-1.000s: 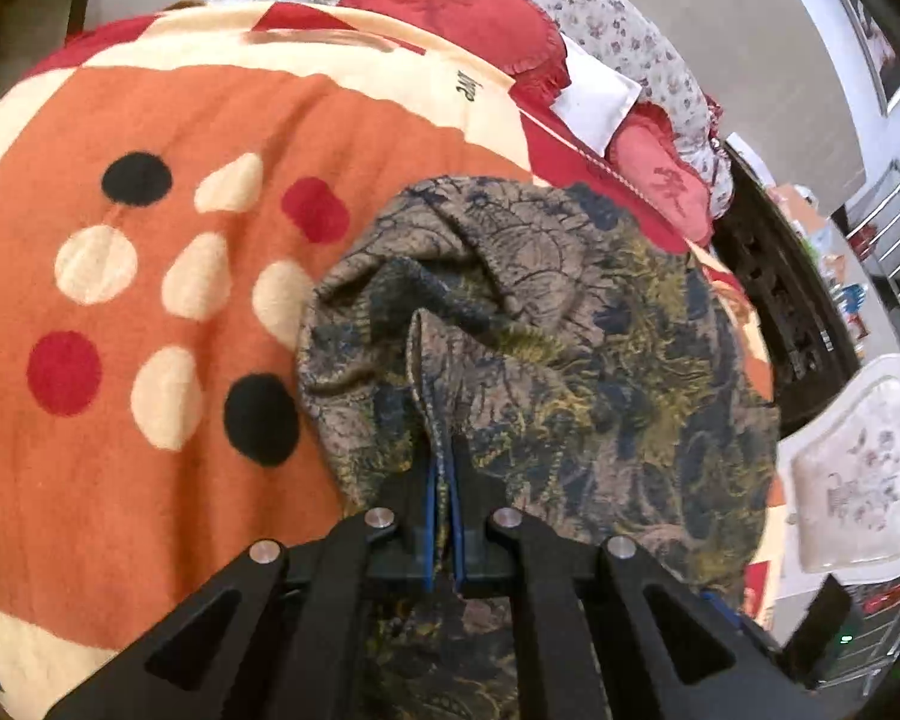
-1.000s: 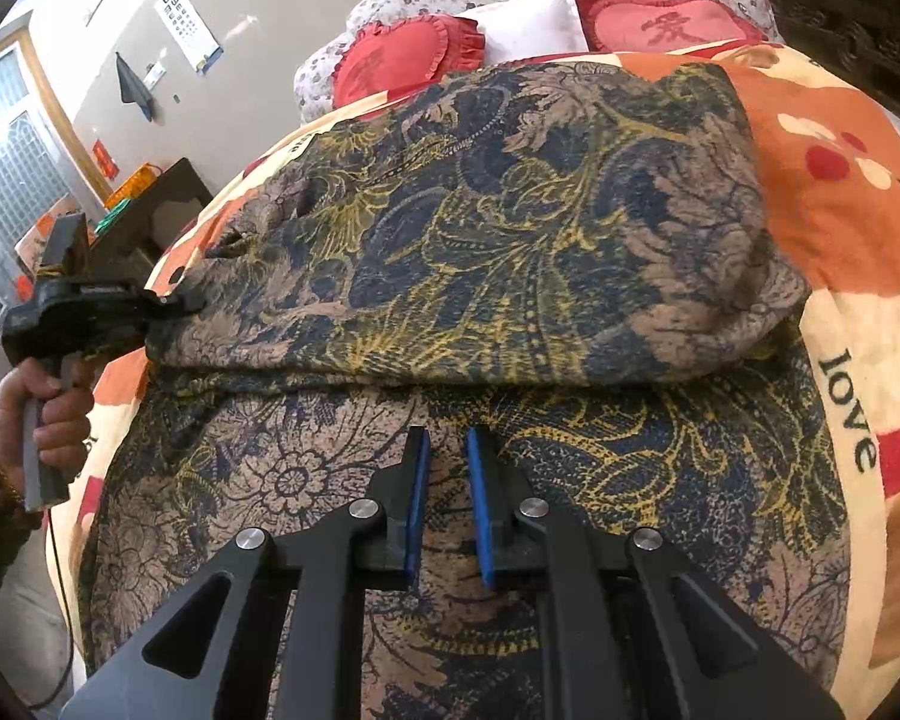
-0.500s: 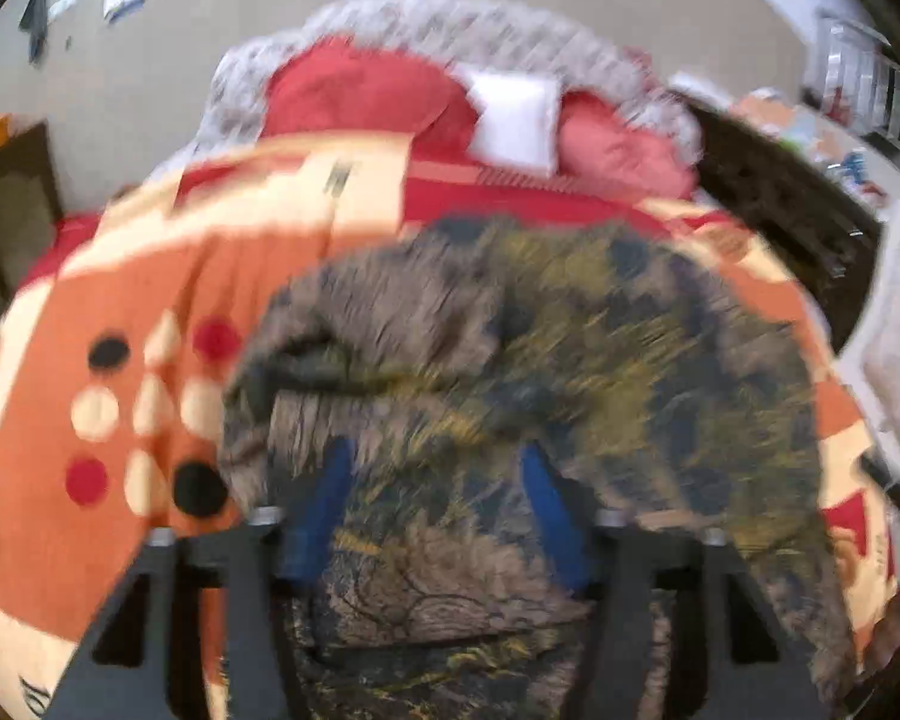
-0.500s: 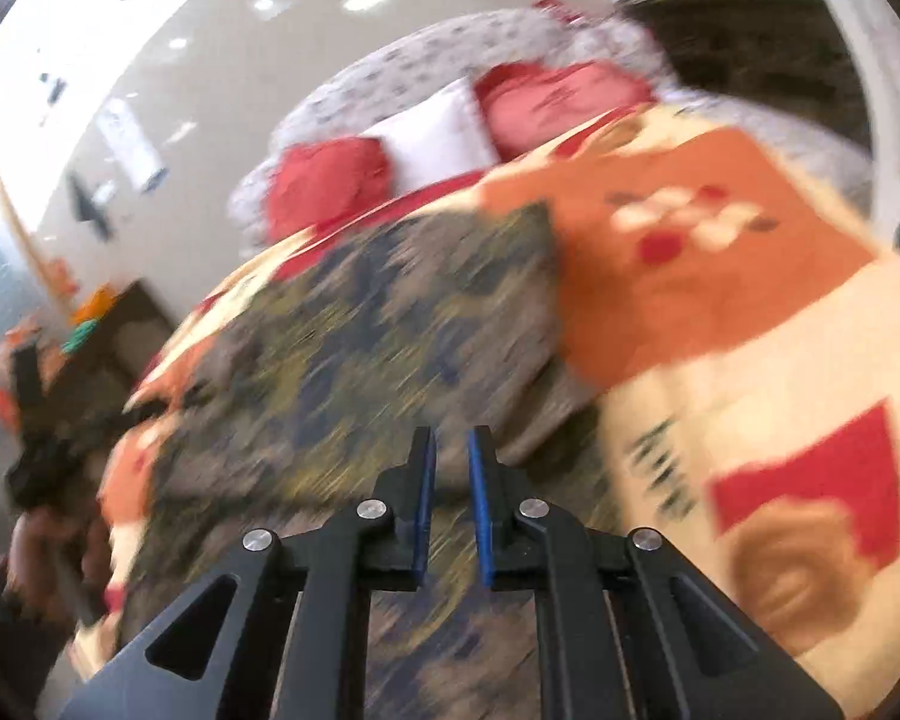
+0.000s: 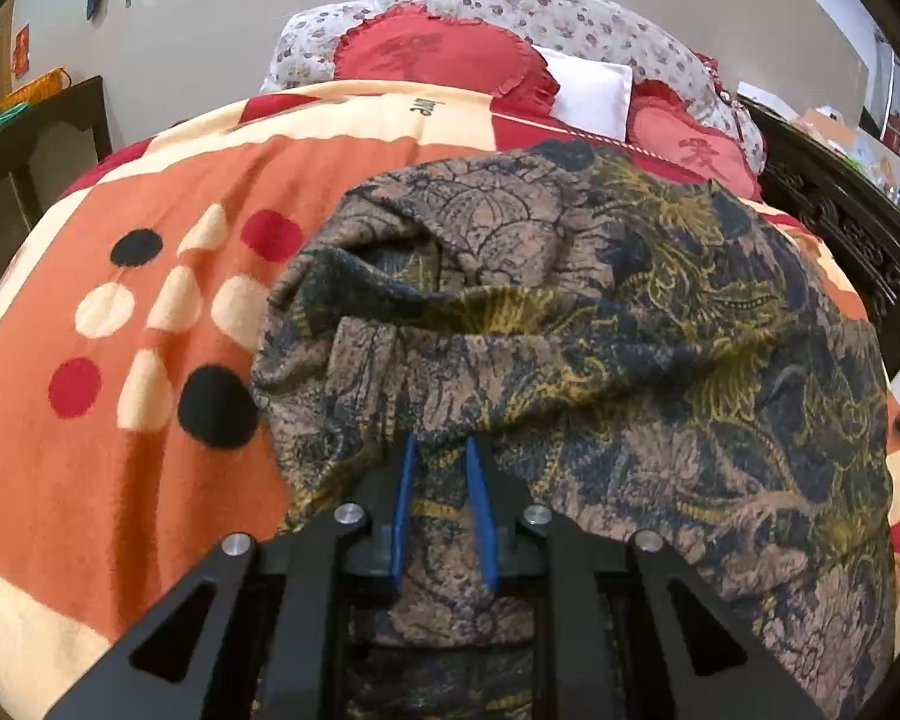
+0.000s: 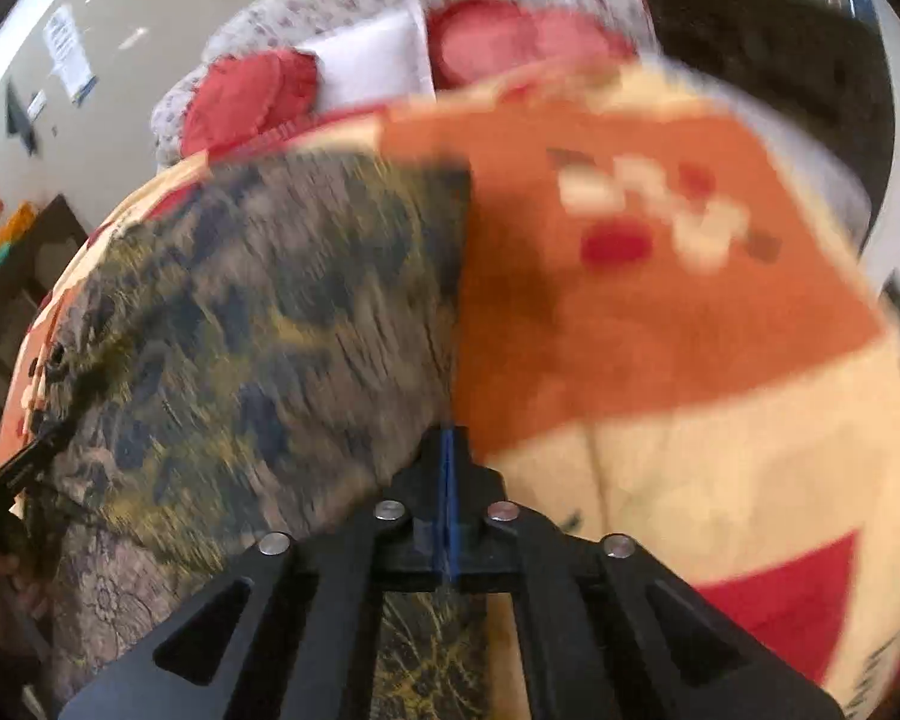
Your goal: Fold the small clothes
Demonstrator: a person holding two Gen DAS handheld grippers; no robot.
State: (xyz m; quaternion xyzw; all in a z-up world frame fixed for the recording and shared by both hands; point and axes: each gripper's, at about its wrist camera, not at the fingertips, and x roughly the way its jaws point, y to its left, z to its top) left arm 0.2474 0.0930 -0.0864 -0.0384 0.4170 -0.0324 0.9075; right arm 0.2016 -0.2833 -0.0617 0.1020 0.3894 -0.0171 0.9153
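Note:
A brown, blue and yellow floral garment (image 5: 630, 330) lies folded over on the orange blanket (image 5: 120, 450). My left gripper (image 5: 441, 450) sits low over its near left part. Its jaws are closing, with a ridge of the cloth between the blue pads (image 5: 402, 504), which stand a little apart. In the blurred right wrist view the garment (image 6: 258, 312) fills the left half. My right gripper (image 6: 447, 438) is shut at the garment's right edge, which runs straight into the closed tips. The left gripper (image 6: 6, 480) shows dimly at the far left edge.
Red cushions (image 5: 426, 54) and a white pillow (image 5: 594, 90) lie at the head of the bed. A dark carved bed frame (image 5: 858, 234) runs along the right. A dark side table (image 5: 36, 132) stands at the left. The bare blanket (image 6: 660, 330) spreads to the right of the garment.
The left gripper let go of the pinched fold, opened wide and has narrowed again over the cloth. The right gripper swung right to the garment's edge and shut.

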